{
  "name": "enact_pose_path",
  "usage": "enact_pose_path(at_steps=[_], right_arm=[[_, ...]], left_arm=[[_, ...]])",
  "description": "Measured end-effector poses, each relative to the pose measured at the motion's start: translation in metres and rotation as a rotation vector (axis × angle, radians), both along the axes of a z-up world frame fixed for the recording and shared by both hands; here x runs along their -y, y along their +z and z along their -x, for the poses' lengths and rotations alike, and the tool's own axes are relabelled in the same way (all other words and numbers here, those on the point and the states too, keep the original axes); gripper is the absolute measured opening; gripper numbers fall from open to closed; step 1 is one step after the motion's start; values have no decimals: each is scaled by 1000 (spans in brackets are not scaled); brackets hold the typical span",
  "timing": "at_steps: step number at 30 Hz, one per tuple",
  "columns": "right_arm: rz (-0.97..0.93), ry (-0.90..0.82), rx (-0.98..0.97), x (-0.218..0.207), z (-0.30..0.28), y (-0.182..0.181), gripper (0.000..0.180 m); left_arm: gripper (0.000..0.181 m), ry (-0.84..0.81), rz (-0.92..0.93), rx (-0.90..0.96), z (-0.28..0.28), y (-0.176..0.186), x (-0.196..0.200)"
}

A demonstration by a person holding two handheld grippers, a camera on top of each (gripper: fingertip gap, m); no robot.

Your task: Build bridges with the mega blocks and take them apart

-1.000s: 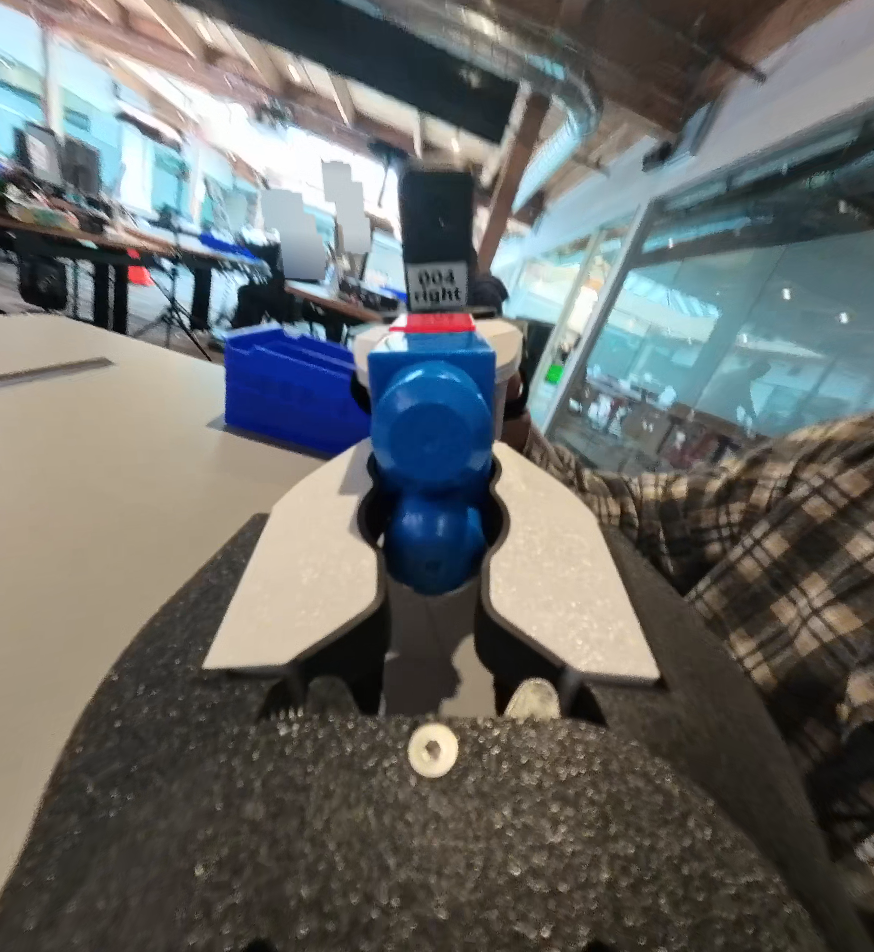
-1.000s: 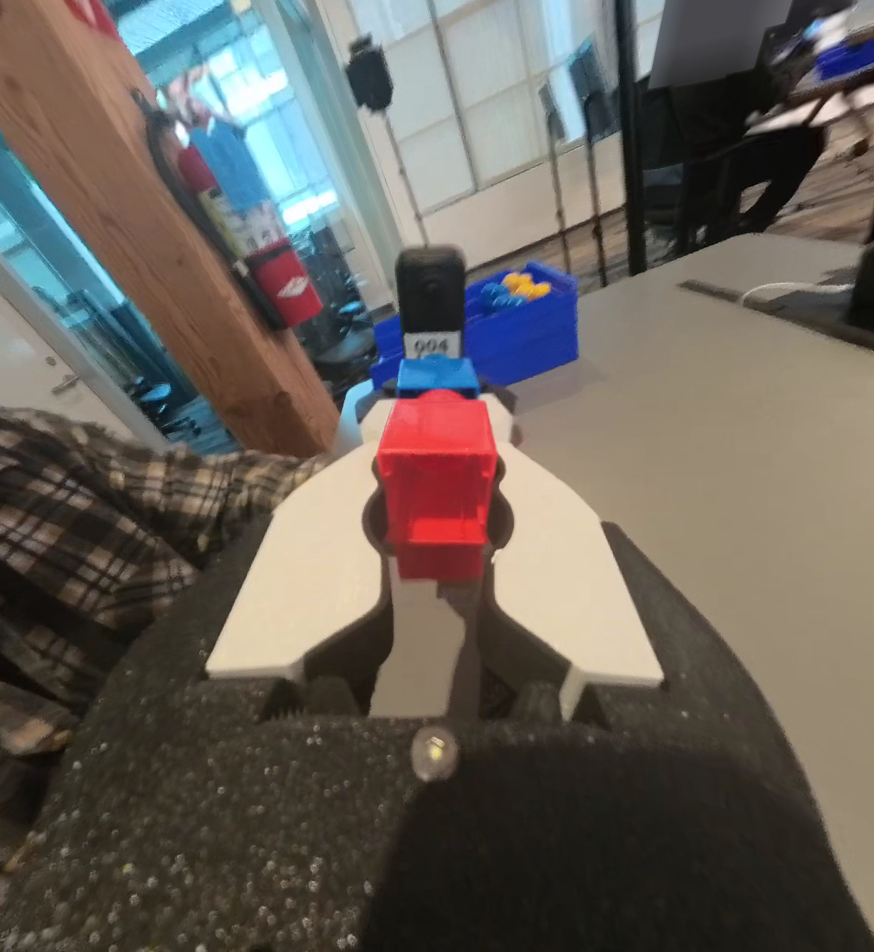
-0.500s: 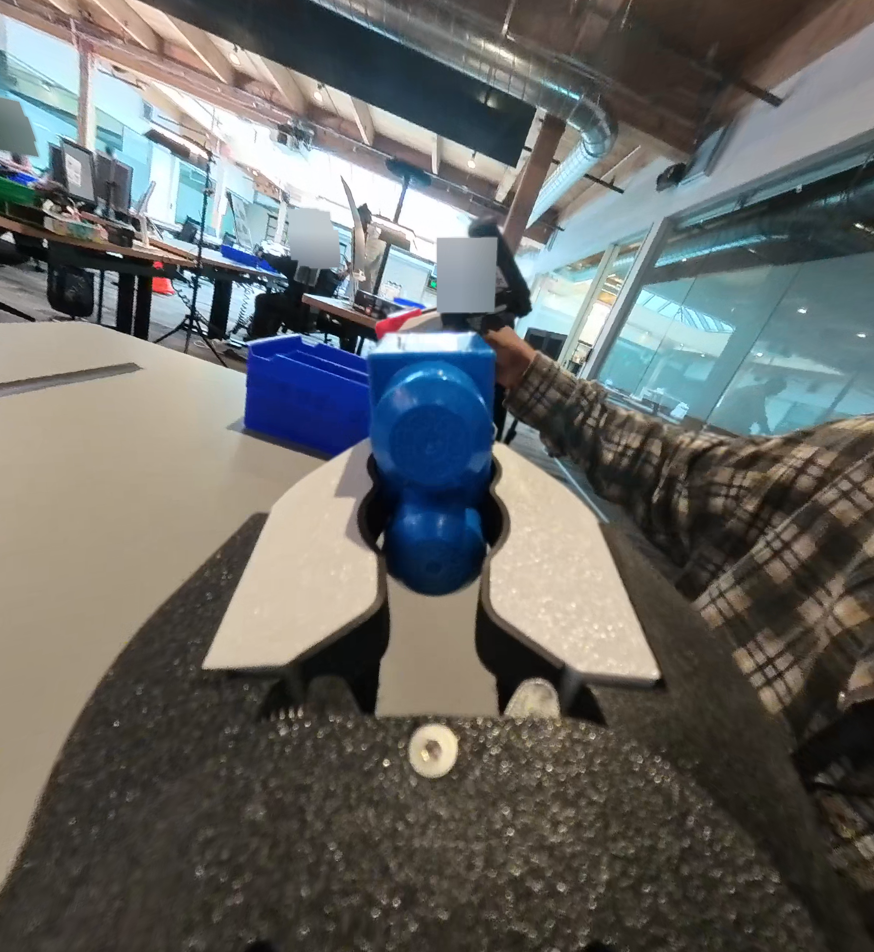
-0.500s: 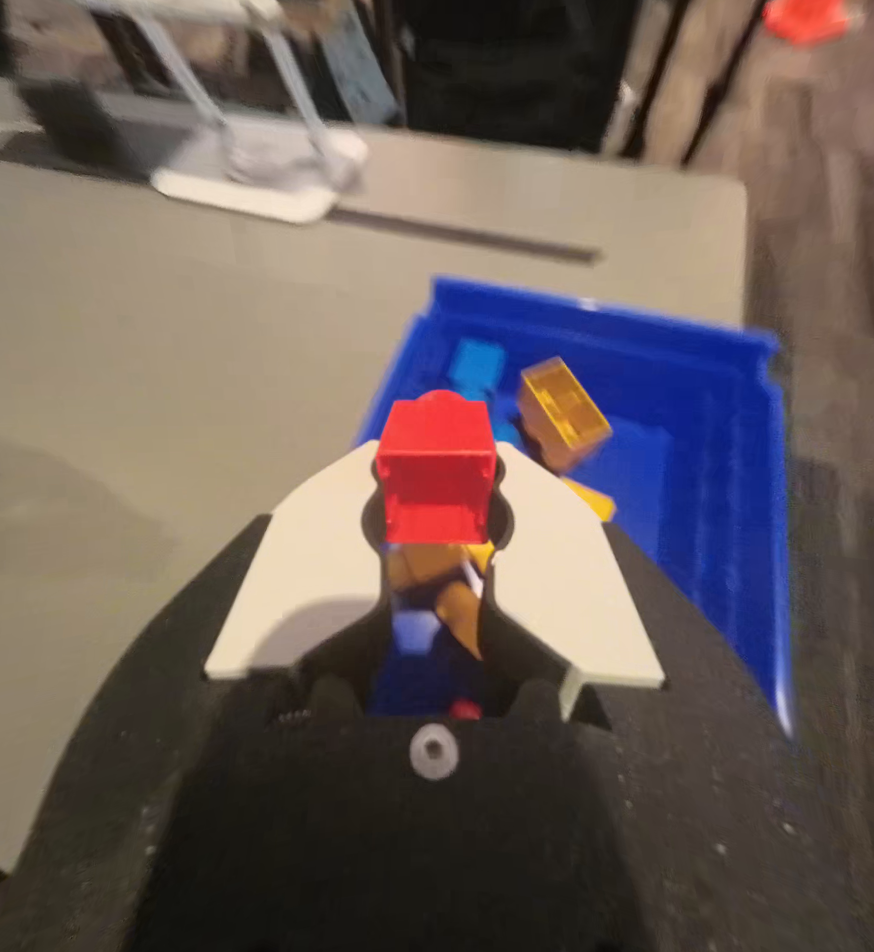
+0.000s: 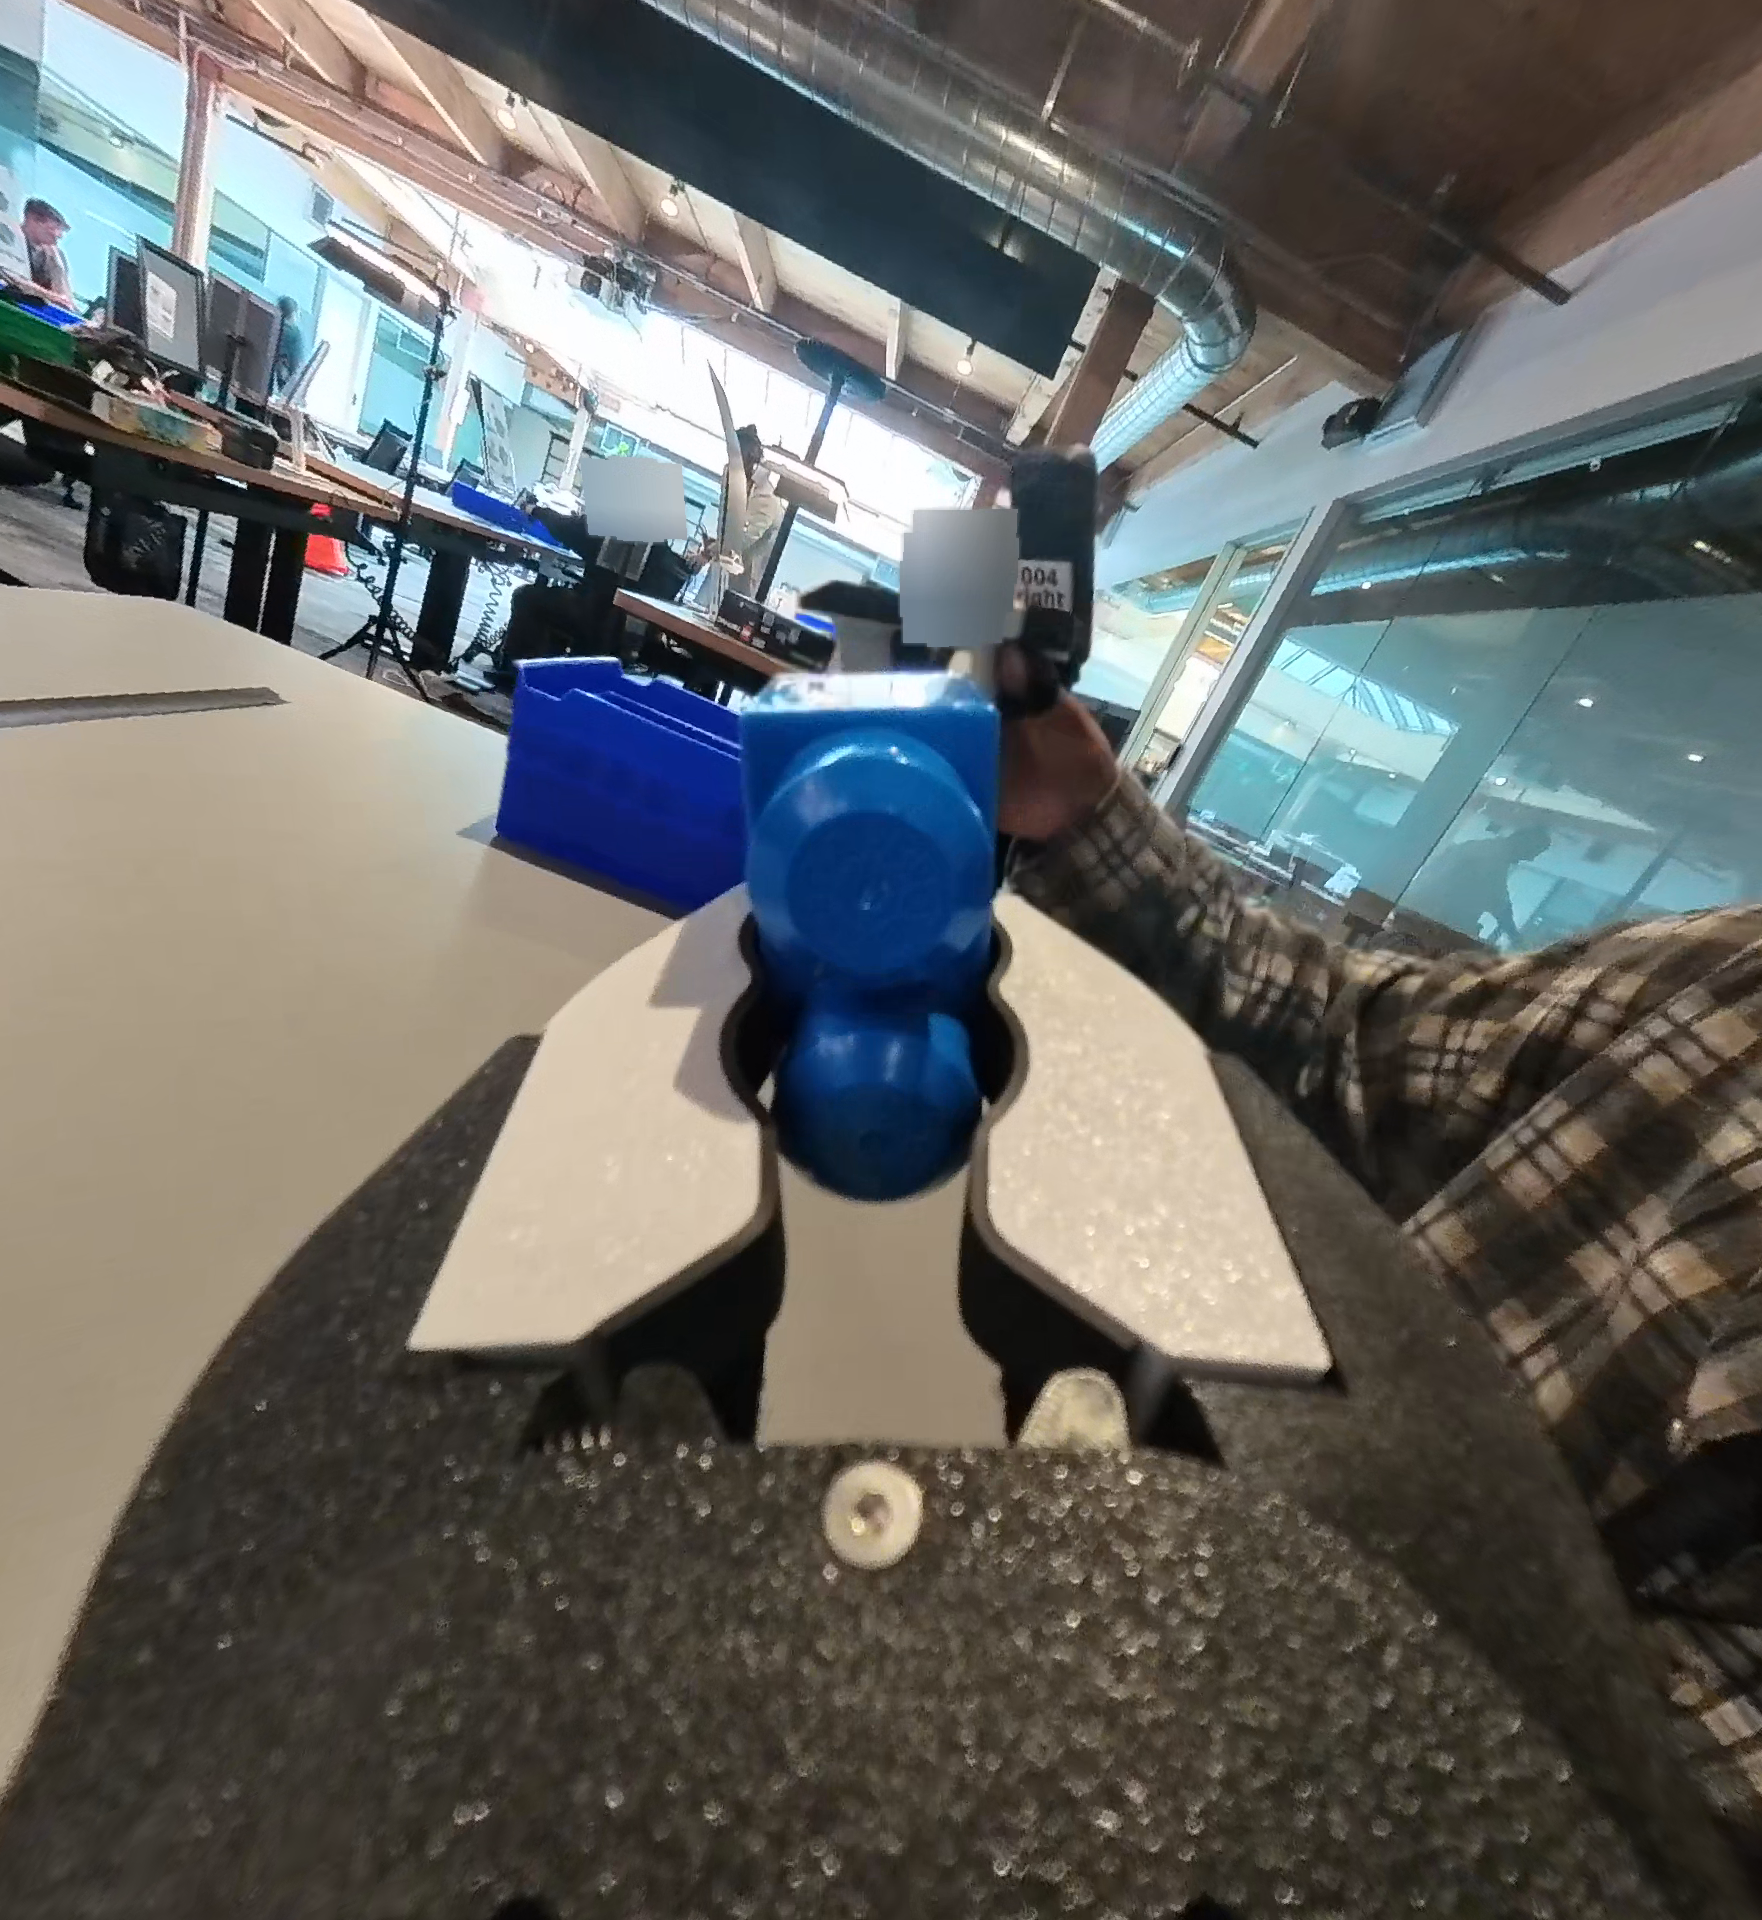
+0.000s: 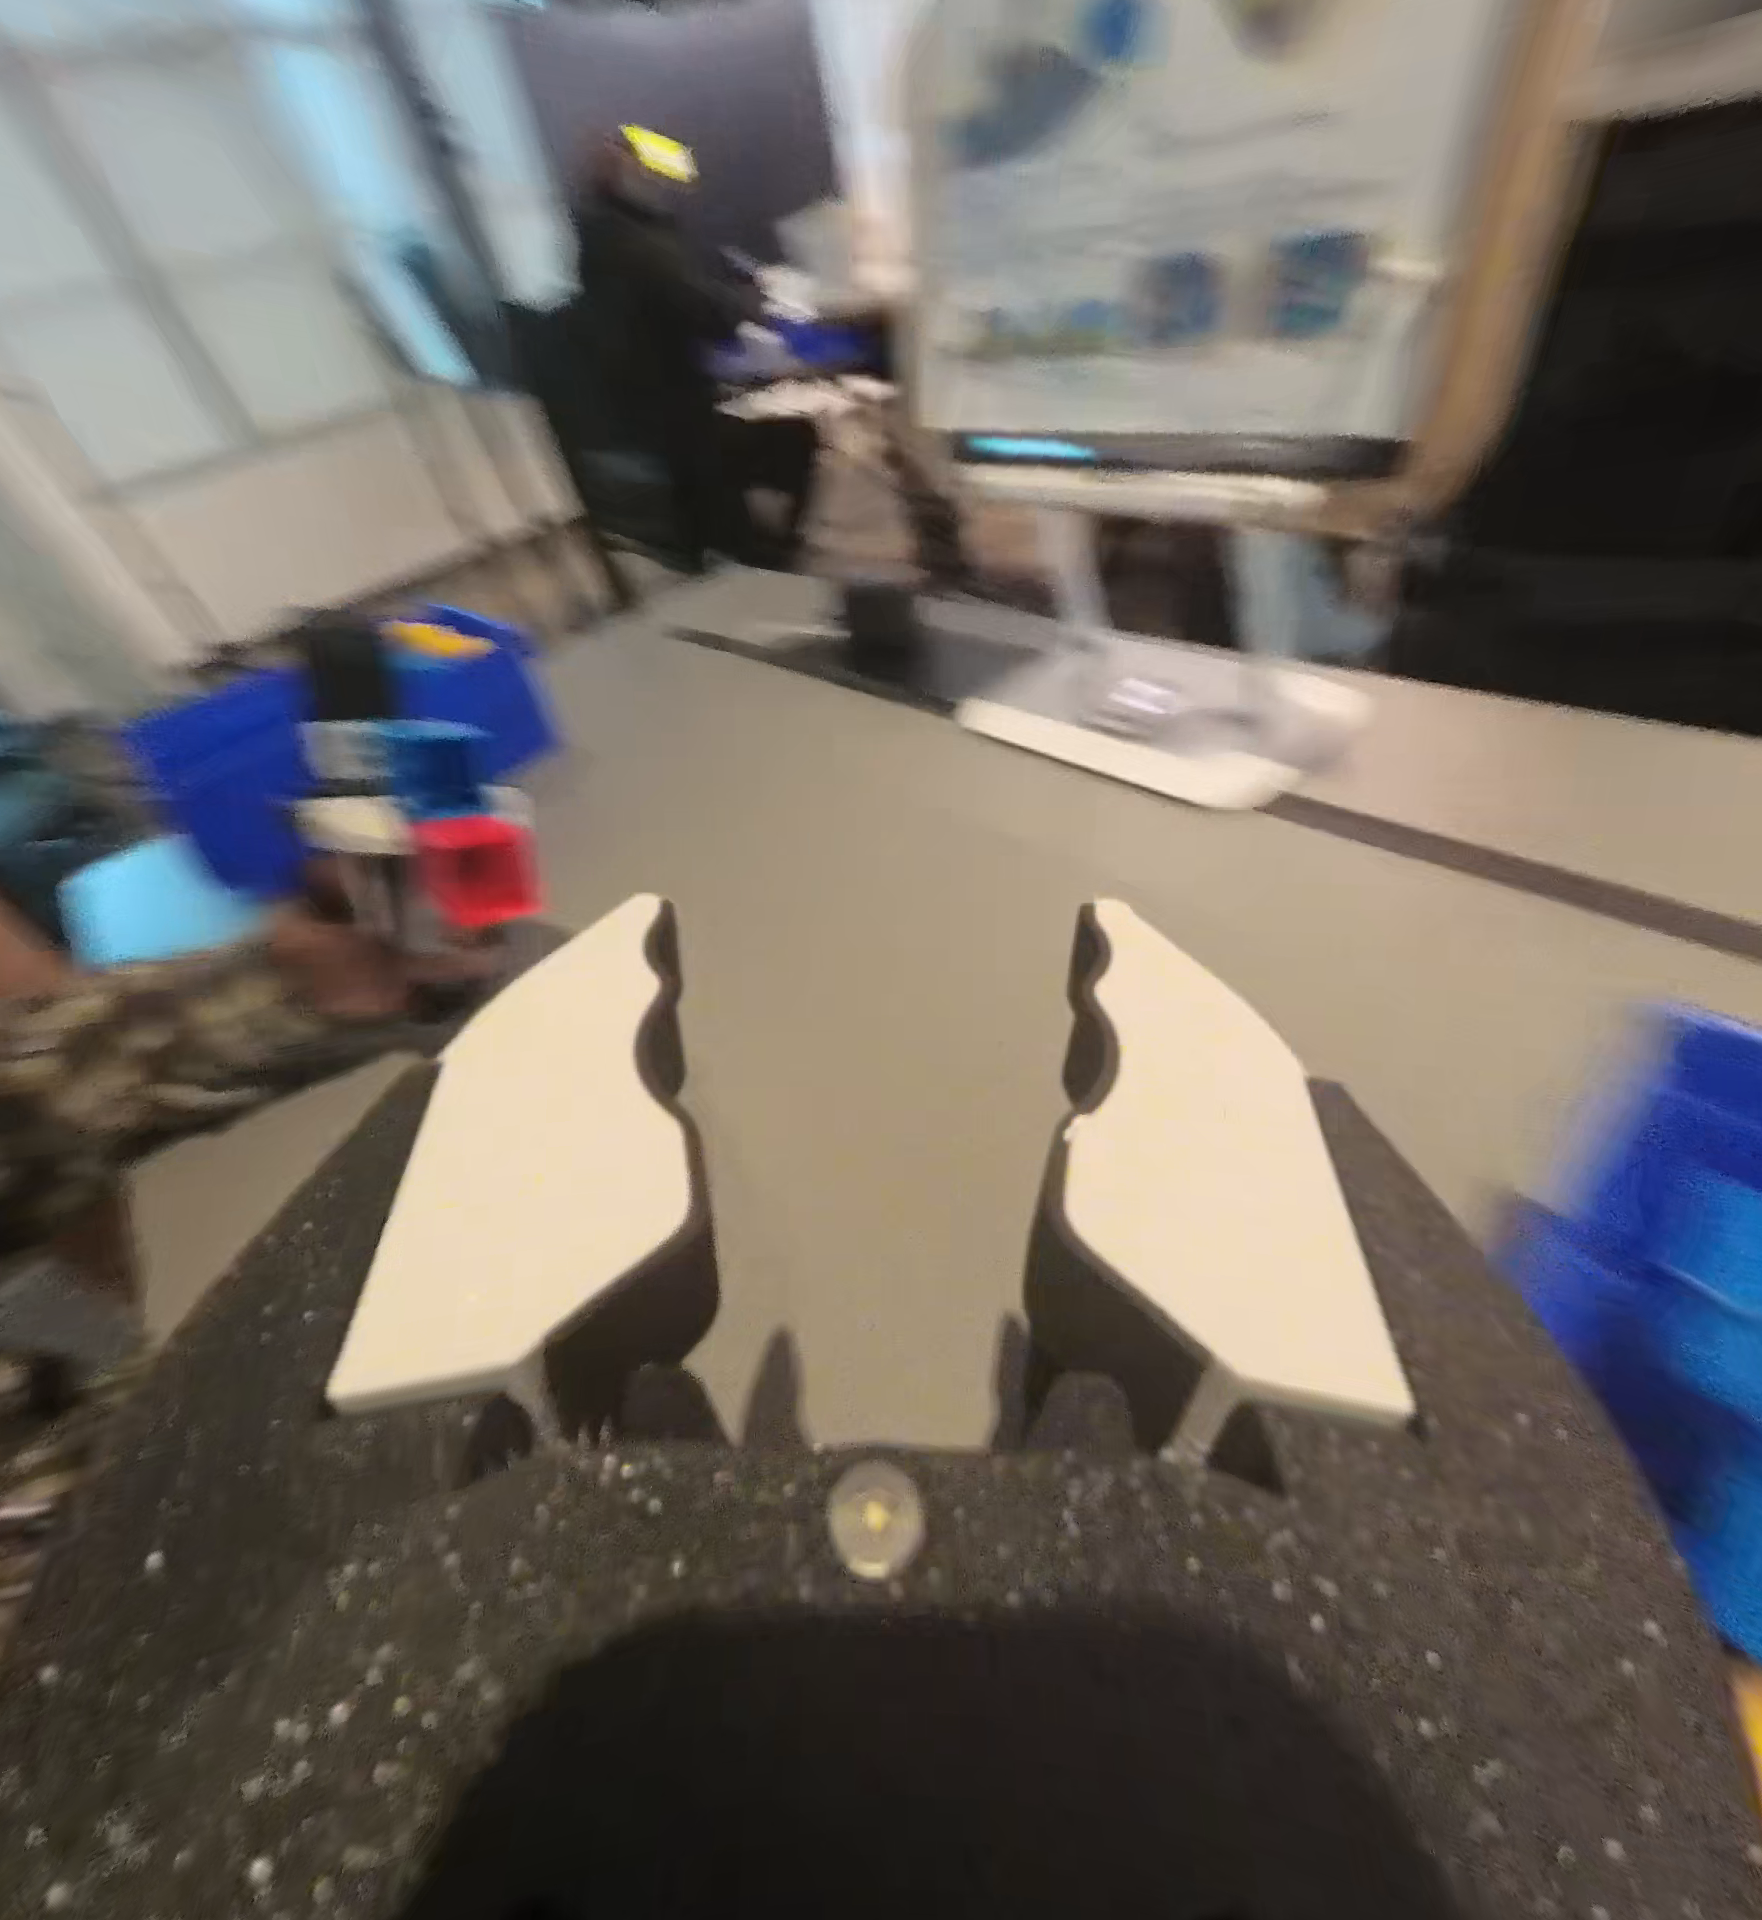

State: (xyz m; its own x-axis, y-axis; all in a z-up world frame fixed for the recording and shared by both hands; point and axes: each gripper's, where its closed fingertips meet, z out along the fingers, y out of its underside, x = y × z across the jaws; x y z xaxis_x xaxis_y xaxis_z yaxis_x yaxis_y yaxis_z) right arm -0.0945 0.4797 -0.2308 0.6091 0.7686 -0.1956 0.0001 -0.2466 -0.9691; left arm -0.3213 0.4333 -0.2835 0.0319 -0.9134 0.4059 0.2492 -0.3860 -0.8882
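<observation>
**A:** So what's the left gripper point(image 5: 872, 997) doing, up close? Looks clamped.

**B:** Yep, closed tight on a blue block point(image 5: 869, 862), studs pointing back at the camera. It's held up off the table point(image 5: 181, 935), I'd guess so the other end stays free to work on.

**A:** And the right gripper point(image 6: 875, 935)?

**B:** Wide open, nothing in it, just bare table between the fingers. That view is really blurry. My read is it's between blocks, since the task at this point seems to be taking things apart.

**A:** Where do the blocks go?

**B:** There's a blue bin point(image 5: 607, 769) past the block, on the table's far part. In the right view a blue bin edge point(image 6: 1687, 1299) sits near right, probably the same one, can't be sure. Handy drop spot either way.

**A:** There's a red thing far left in the right view?

**B:** A red block point(image 6: 472, 868) right by the other gripper, next to blue. Whether it's attached, too smeared to tell. The plaid sleeve point(image 5: 1479, 1091) runs along the right.
</observation>
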Motion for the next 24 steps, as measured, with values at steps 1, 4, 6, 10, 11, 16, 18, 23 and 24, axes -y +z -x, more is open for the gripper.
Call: enact_pose_path(at_steps=[1, 4, 6, 10, 11, 16, 18, 23, 24], right_arm=[[-15, 107, -46, 11, 35, 1, 71], [26, 348, -129, 32, 121, -17, 70], [74, 448, -157, 38, 161, -33, 70], [134, 556, -195, 45, 203, -49, 67], [140, 569, -199, 45, 209, -51, 63], [151, 671, -168, 58, 217, -51, 35], [149, 658, -109, 61, 213, -51, 35], [114, 438, -150, 41, 149, -19, 35], [115, 349, -159, 28, 121, -14, 35]], left_arm=[[36, 1, 0, 5, 1, 0, 0], [36, 8, -8, 14, 3, 2, 0], [36, 16, -15, 17, 4, 3, 0], [37, -6, -16, 20, 2, 4, 3], [37, -16, -18, 19, 1, 3, 4], [37, -51, -8, 25, -4, 4, 10], [36, -59, -25, 9, -7, 4, 14], [36, 13, 9, 235, 31, 37, 0], [36, 32, -3, 228, 40, 38, -3]])
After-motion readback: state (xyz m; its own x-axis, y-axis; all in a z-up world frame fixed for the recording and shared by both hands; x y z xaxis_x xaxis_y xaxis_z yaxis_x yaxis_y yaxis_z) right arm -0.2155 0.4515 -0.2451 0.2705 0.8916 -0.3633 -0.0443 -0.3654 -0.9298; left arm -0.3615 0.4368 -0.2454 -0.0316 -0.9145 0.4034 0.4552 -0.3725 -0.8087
